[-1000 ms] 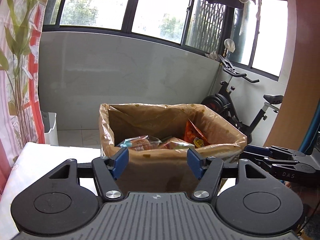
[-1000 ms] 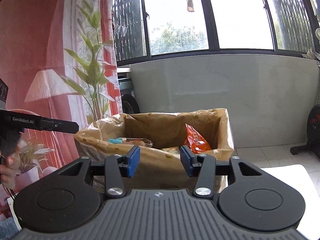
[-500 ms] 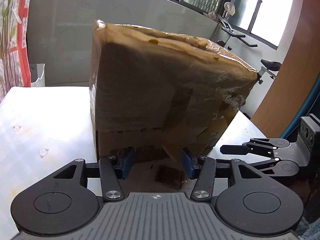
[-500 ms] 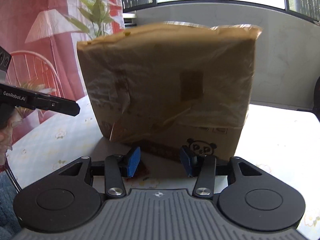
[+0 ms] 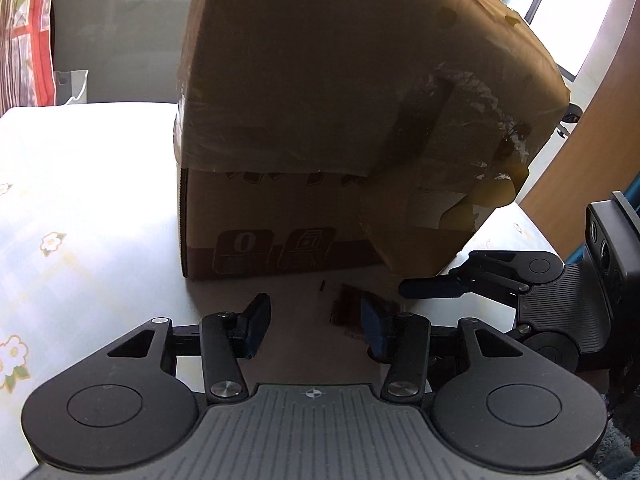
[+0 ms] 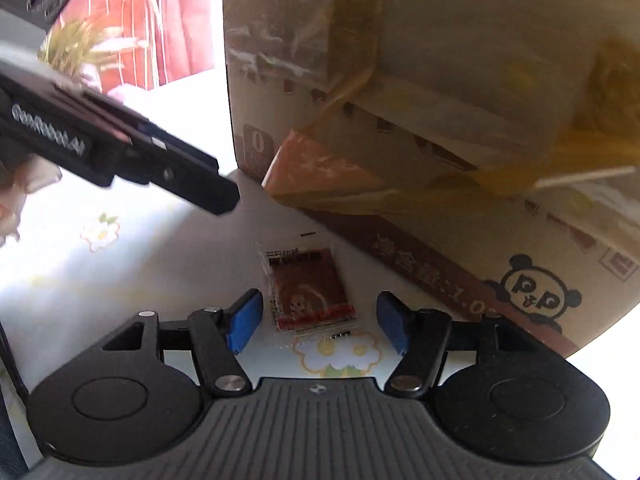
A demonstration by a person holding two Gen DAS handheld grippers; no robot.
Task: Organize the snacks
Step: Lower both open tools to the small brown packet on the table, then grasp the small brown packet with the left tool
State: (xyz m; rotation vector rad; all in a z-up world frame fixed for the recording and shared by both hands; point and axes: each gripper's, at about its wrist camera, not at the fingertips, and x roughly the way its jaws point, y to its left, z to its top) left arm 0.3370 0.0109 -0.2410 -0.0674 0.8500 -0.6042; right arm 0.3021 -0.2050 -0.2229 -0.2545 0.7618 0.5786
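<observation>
Both the right gripper and the left gripper are hovering with fingers apart over the small snack packet lying flat on the table just beside the cardboard box's bottom edge; it is probably light, thin and slippery, so pinching one raised edge looks best.

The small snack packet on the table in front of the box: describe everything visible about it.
The small clear-plastic snack packet lies flat on the white floral tablecloth, just in front of the cardboard box and apart from it. Its middle is dark reddish-brown with a small cartoon figure, a white printed label sits at the far end and a red band at the near end, with clear sealed edges. It looks sealed. It lies between the open blue-padded fingers of the right gripper, and no contact shows. The left wrist view shows it only partly.
</observation>
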